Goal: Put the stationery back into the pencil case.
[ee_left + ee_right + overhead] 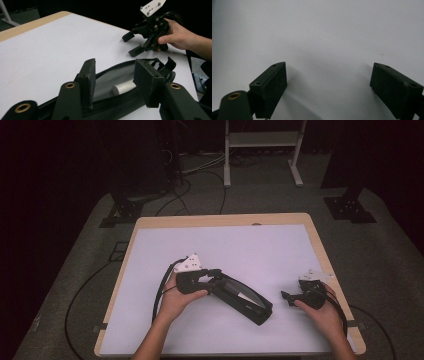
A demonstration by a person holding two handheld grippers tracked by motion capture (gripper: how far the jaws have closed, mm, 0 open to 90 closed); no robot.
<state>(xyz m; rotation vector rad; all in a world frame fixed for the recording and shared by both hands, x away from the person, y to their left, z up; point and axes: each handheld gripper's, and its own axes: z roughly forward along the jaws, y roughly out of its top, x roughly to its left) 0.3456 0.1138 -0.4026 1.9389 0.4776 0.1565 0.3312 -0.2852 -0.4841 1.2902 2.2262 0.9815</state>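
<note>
one black pouch (pixel 243 298), seemingly one white cylinder (pixel 123 88) inside

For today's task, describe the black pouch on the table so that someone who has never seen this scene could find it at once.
Start at the white-topped table with its wooden rim. Near the front edge, between the person's two hands, lies a long black pouch, angled from the left gripper toward the right gripper. Unlike the grippers, it is soft with a mesh side, and a white cylinder shows inside.

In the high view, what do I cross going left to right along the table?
Bare left side of the table → left gripper → black mesh pouch → right gripper, held apart from the pouch.
</note>
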